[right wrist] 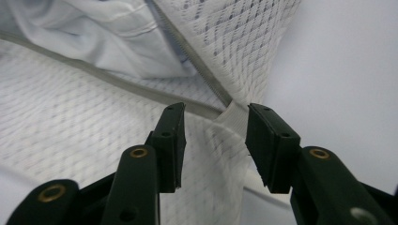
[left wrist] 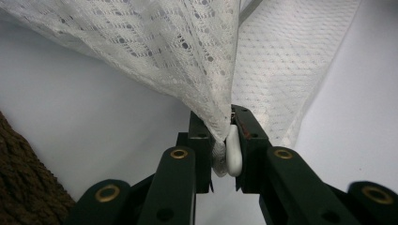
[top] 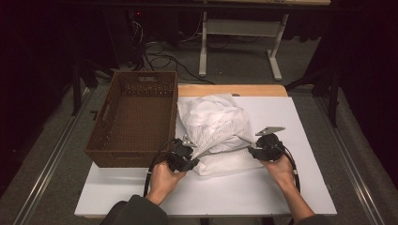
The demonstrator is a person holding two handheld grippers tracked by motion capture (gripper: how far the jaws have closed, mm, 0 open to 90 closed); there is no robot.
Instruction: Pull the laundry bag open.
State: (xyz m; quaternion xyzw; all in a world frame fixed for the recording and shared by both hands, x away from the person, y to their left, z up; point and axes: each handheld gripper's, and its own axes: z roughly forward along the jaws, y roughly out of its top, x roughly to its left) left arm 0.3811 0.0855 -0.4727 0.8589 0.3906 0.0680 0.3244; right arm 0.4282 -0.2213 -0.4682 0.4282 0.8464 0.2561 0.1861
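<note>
A white mesh laundry bag (top: 213, 126) stuffed with white cloth lies on the white table (top: 263, 187). Its grey zipper (top: 225, 149) stretches between my two grippers at the bag's near side. My left gripper (top: 190, 154) is shut on the white oval zipper pull (left wrist: 233, 152), with a fold of the lacy mesh (left wrist: 178, 56) pinched in alongside it. My right gripper (top: 252, 150) is open at the zipper's other end. The bag's woven end tab (right wrist: 232, 117) lies between its jaws, and the pads do not press on it. White cloth (right wrist: 94, 33) shows through the zipper opening.
A brown wicker basket (top: 133, 119) with nothing in it stands on the table's left side, close beside the bag and my left gripper. Its wall fills the lower left of the left gripper view (left wrist: 23, 187). A wooden board (top: 234, 90) edges the table's far side.
</note>
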